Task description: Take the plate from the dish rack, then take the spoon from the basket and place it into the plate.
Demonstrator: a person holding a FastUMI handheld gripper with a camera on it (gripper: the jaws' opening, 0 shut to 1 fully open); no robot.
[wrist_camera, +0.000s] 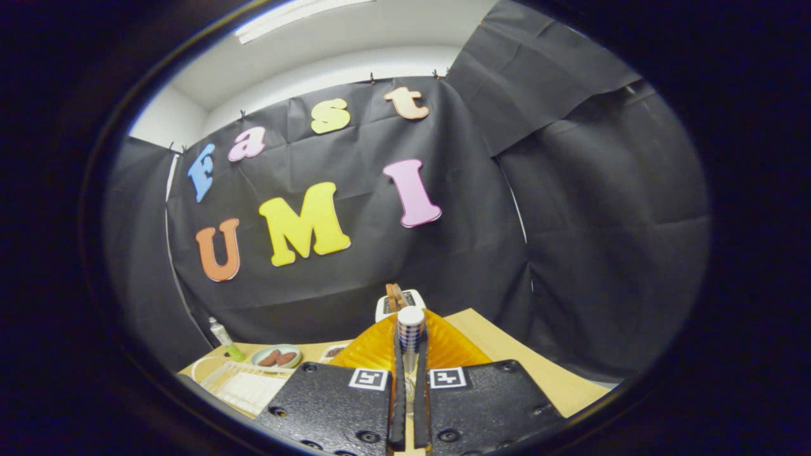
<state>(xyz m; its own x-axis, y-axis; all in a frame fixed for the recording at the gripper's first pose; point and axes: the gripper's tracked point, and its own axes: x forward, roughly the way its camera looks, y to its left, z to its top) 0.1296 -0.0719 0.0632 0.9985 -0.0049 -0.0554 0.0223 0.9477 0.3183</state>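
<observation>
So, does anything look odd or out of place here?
Nothing looks spilled or damaged. The gripper is shut on the blue-and-white spoon handle, held upright over the orange plate. The toaster beyond stands straight.

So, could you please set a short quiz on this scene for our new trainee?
1. True or false: the gripper is shut on the white spoon handle with blue checks.
2. What lies just beyond the fingers? A) a ribbed orange plastic plate B) a blue bowl C) a glass cup
3. Fill in: the white toaster beyond the plate holds ____.
Key: 1 true; 2 A; 3 bread slices.
</observation>
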